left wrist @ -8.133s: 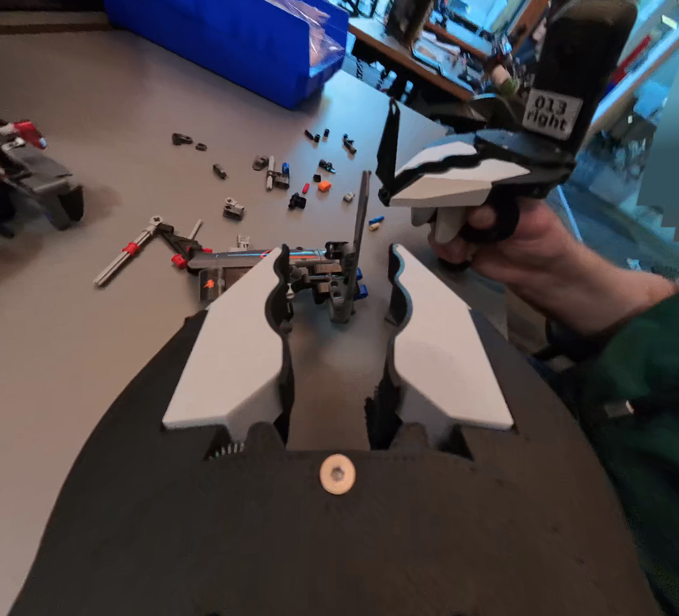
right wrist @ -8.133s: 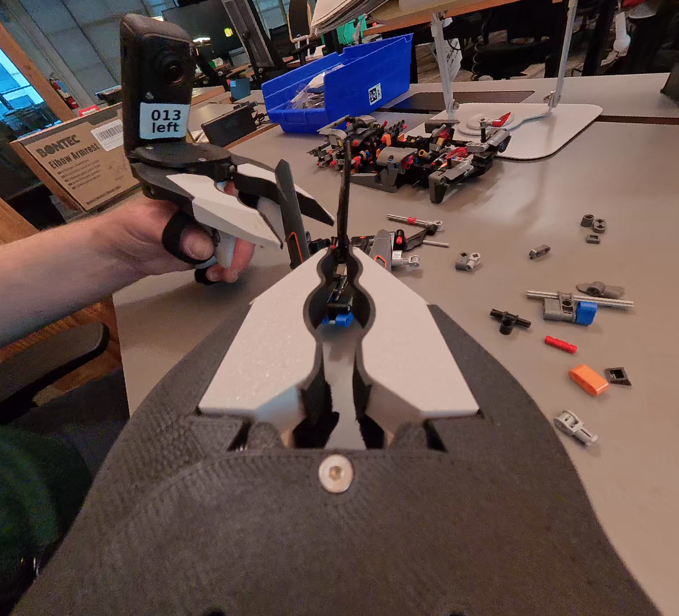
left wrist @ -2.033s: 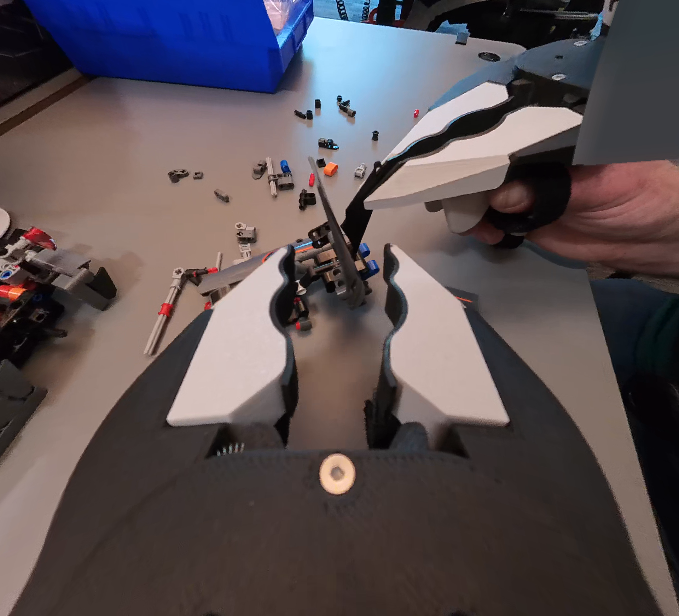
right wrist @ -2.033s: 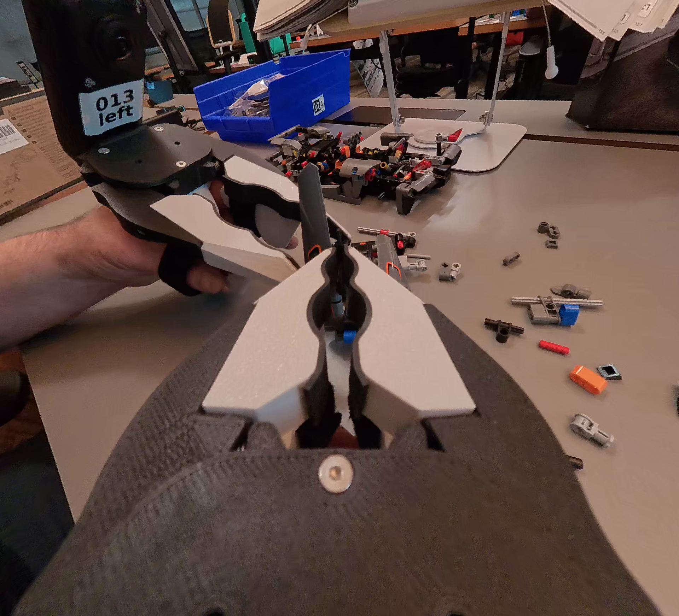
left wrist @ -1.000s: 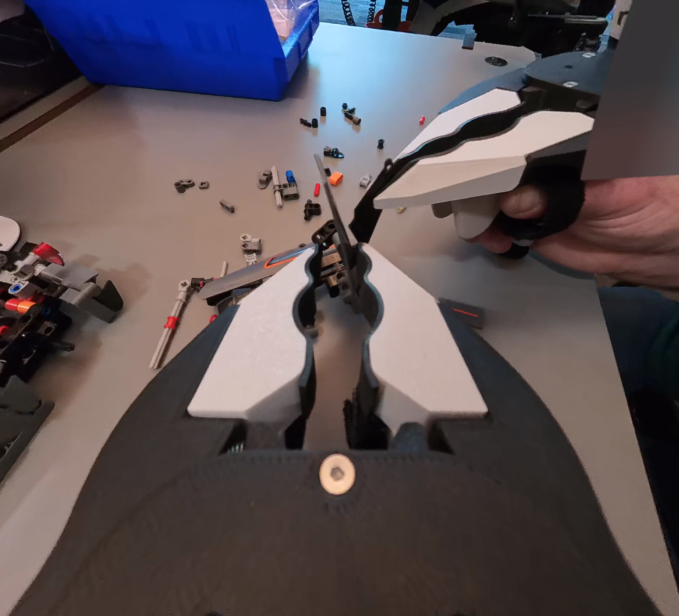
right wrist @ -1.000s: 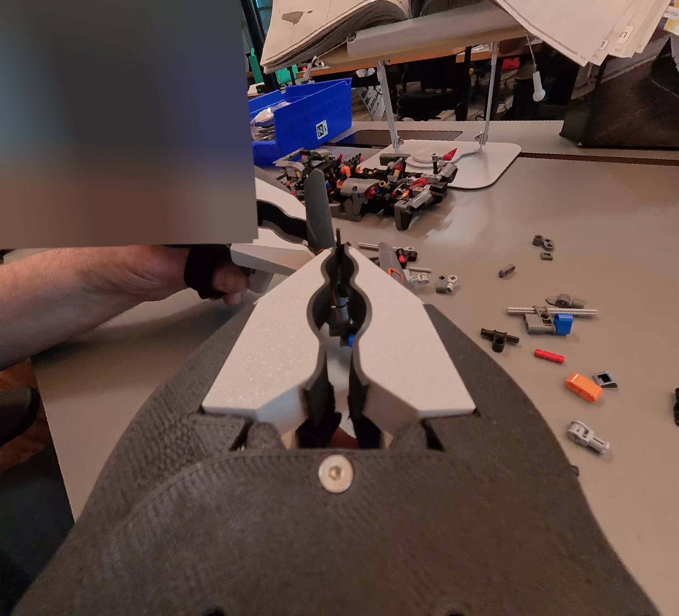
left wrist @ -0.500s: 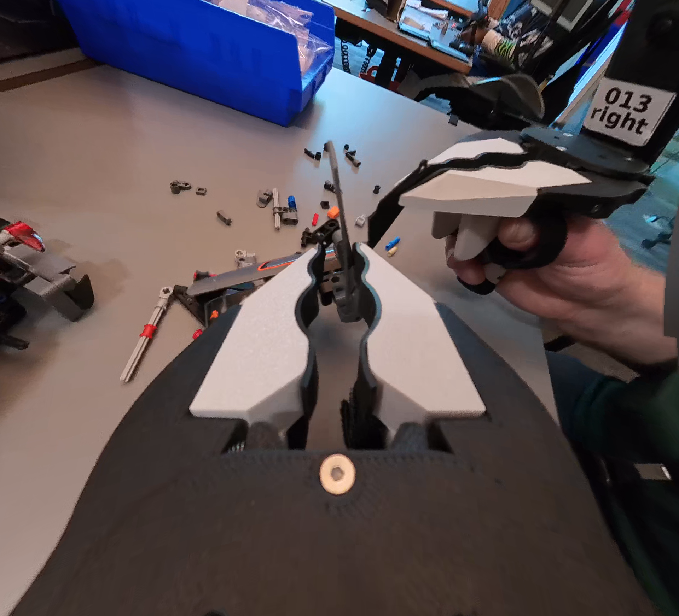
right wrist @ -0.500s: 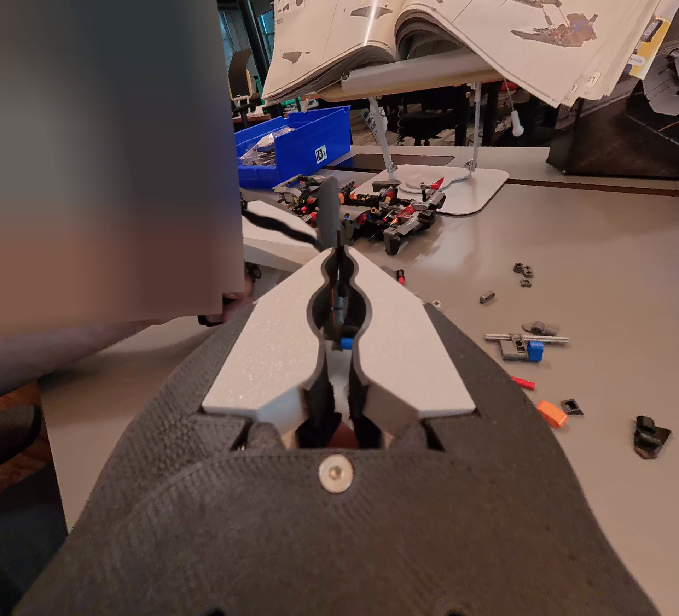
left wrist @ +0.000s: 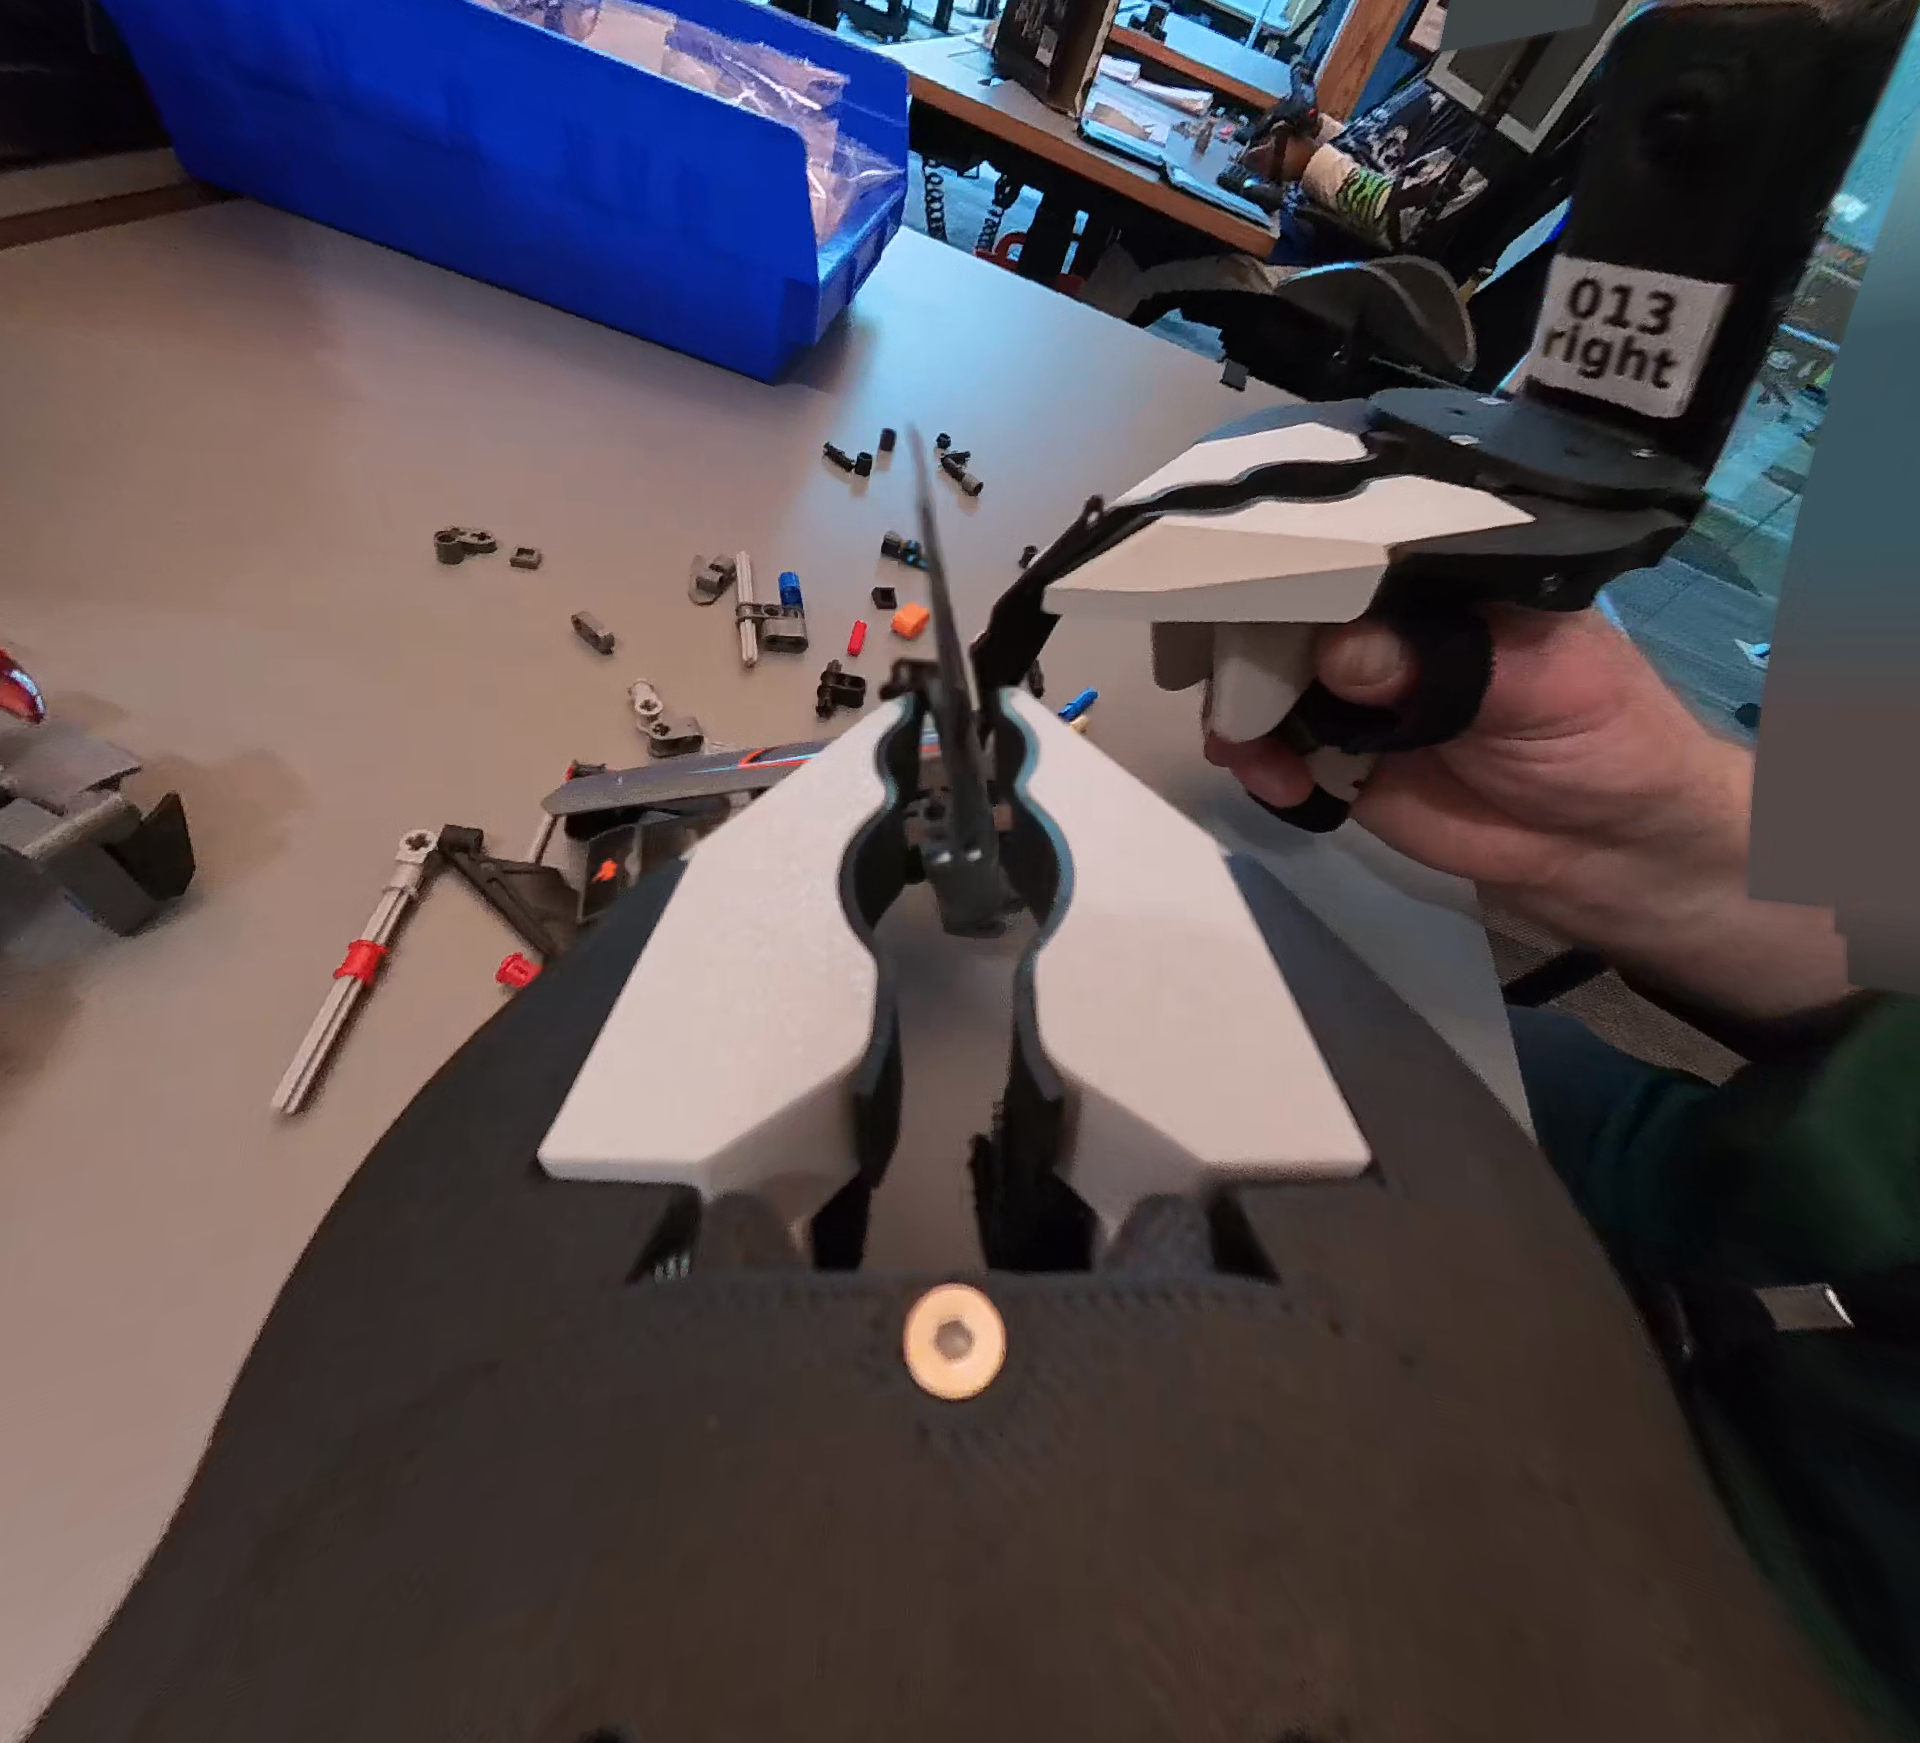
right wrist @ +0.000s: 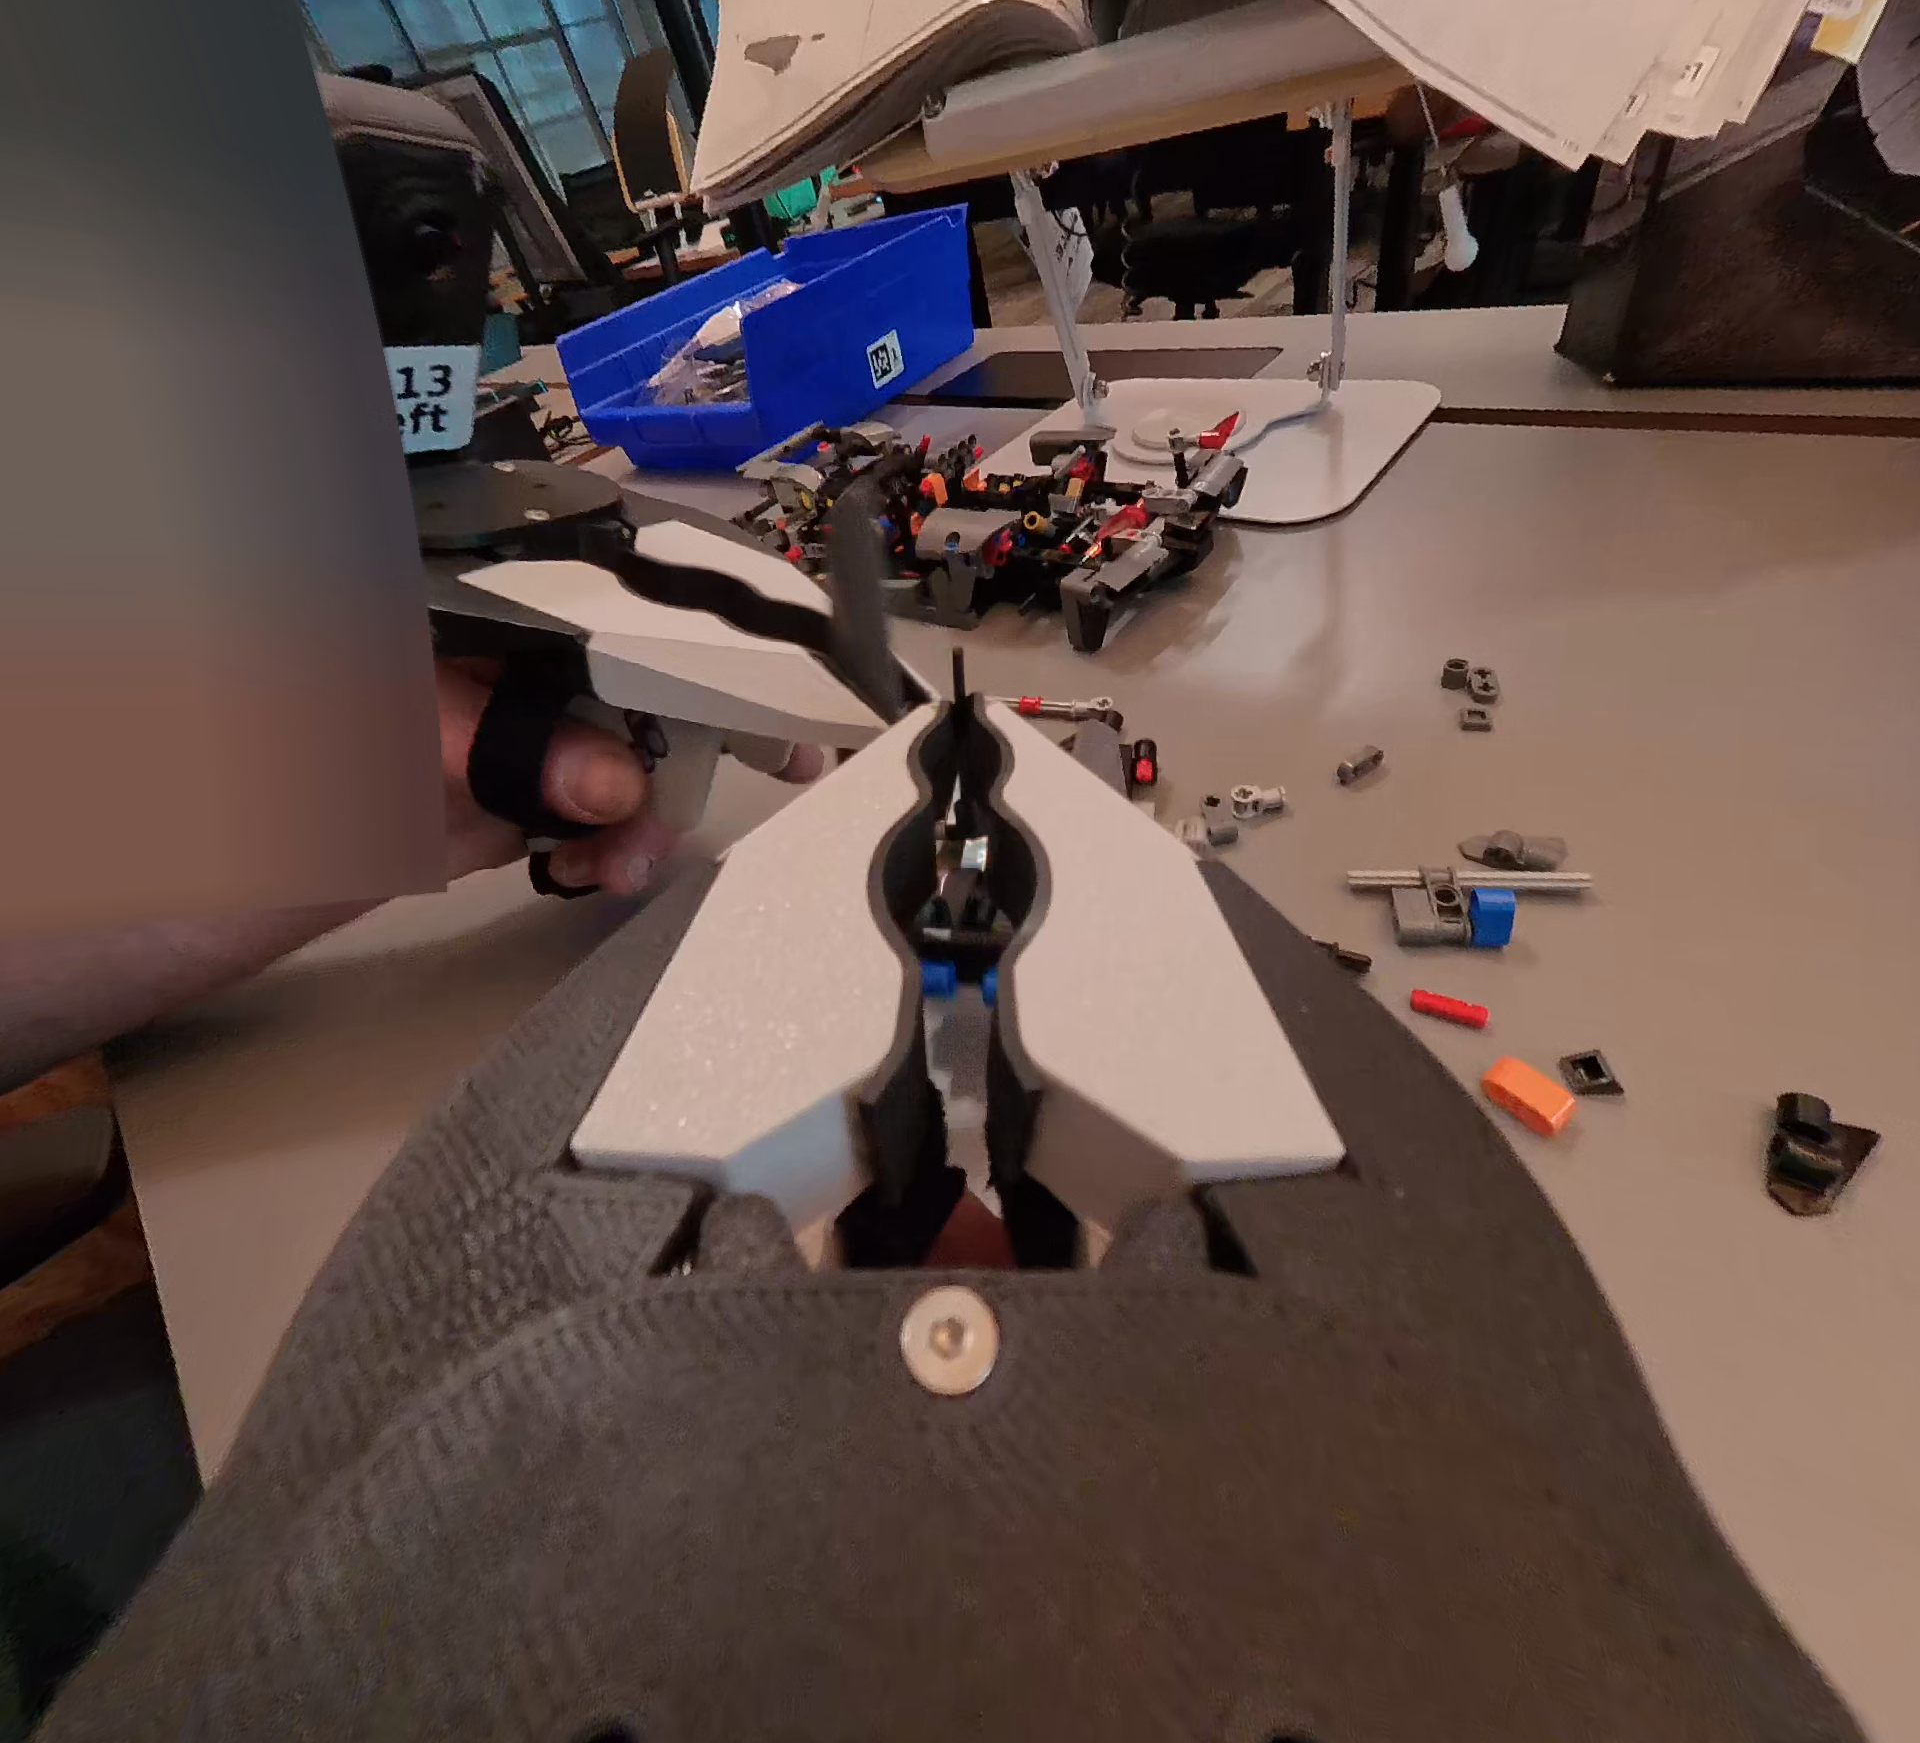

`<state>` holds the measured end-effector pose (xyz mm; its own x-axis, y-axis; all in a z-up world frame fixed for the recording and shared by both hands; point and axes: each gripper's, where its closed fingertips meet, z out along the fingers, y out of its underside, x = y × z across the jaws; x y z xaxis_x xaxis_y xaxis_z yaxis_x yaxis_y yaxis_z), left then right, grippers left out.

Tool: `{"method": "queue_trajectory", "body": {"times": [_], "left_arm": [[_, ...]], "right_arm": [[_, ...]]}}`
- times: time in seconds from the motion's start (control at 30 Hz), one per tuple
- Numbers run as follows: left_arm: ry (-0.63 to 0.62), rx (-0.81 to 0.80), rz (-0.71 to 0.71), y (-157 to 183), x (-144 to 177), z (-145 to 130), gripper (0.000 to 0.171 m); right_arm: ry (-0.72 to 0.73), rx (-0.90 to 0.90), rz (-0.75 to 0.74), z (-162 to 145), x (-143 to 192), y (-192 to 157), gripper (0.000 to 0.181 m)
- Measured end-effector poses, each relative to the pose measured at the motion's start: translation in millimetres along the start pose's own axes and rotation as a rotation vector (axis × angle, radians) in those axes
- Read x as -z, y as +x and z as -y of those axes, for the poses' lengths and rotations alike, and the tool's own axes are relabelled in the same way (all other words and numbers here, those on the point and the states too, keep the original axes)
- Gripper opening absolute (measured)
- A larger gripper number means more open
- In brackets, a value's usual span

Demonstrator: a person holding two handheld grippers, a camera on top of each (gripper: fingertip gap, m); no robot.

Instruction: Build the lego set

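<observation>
A small dark Lego sub-assembly with blue pins (right wrist: 961, 961) and a long dark grey panel (left wrist: 940, 613) is held between both grippers above the table. My left gripper (left wrist: 956, 706) is shut on the panel's lower end. My right gripper (right wrist: 961, 706) is shut on the pin end of the same sub-assembly. The right gripper also shows in the left wrist view (left wrist: 1236, 540), its tips meeting the piece from the right. The left gripper shows in the right wrist view (right wrist: 707, 623), with the panel (right wrist: 862, 592) sticking up from its tips.
The part-built car chassis (right wrist: 997, 530) lies ahead by the instruction book stand (right wrist: 1299, 446), with a blue bin (left wrist: 499, 104) behind. A striped grey panel (left wrist: 675, 774), an axle with a red bush (left wrist: 353, 955), an orange piece (right wrist: 1527, 1093) and several small parts are scattered on the table. Less than 4 cm separates the two grippers' tips. The orange piece (right wrist: 1527, 1093) is about 15 cm from both grippers' fingertips. Seen from the left wrist view (left wrist: 911, 616) as well.
My left gripper, open two seconds ago, has shut on the panel of the sub-assembly that the right gripper holds. Both grippers have since tilted and shifted a little with it.
</observation>
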<state>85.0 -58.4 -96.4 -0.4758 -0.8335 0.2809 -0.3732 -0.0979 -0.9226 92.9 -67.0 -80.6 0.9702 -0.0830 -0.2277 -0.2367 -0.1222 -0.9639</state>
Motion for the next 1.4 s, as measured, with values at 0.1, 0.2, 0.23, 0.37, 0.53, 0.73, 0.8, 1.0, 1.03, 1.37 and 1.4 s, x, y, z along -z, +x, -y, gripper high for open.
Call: {"method": "queue_trajectory", "body": {"times": [0.1, 0.2, 0.23, 0.37, 0.53, 0.73, 0.8, 1.0, 1.03, 1.37, 1.4], "left_arm": [[-0.024, -0.075, 0.03, -1.0, 4.7, -3.7, 0.025], [-0.082, -0.148, 0.026, -1.2, 9.5, -10.3, 0.045], [-0.095, -0.159, 0.012, -0.7, 9.7, -11.0, 0.051], [-0.168, -0.237, -0.055, 1.6, 3.1, -15.0, 0.056], [-0.196, -0.241, -0.102, 6.7, -6.7, -20.8, 0.028], [-0.164, -0.226, -0.076, 6.0, -8.2, -16.3, 0.005], [-0.151, -0.209, -0.056, 3.2, -9.3, -13.0, 0.005], [-0.128, -0.1, -0.067, 0.4, -18.3, -8.1, 0.005], [-0.124, -0.085, -0.061, -1.2, -19.5, -6.8, 0.005], [0.015, 0.154, -0.044, -19.7, -26.3, 26.1, 0.006], [0.028, 0.167, -0.041, -20.7, -27.6, 28.7, 0.005]], "right_arm": [[-0.013, 0.002, 0.01, -4.1, -0.8, -2.2, 0.0], [-0.016, -0.004, 0.022, -6.4, 0.4, -4.6, 0.0], [-0.016, -0.007, 0.026, -7.3, 1.2, -5.2, 0.0], [-0.017, -0.015, 0.025, -10.9, 4.2, -4.2, 0.0], [-0.023, -0.03, 0.024, -14.6, 7.6, -2.1, 0.0], [-0.021, -0.032, 0.039, -13.7, 9.2, -2.6, 0.0], [-0.015, -0.032, 0.04, -11.2, 10.4, -0.9, 0.0], [-0.011, -0.037, 0.053, -4.6, 11.5, 4.8, 0.0], [-0.009, -0.041, 0.059, -3.6, 11.8, 5.4, 0.0], [0.029, -0.032, 0.041, 14.7, 13.6, 19.8, 0.0], [0.028, -0.02, 0.034, 16.1, 12.3, 21.4, 0.0]]}}
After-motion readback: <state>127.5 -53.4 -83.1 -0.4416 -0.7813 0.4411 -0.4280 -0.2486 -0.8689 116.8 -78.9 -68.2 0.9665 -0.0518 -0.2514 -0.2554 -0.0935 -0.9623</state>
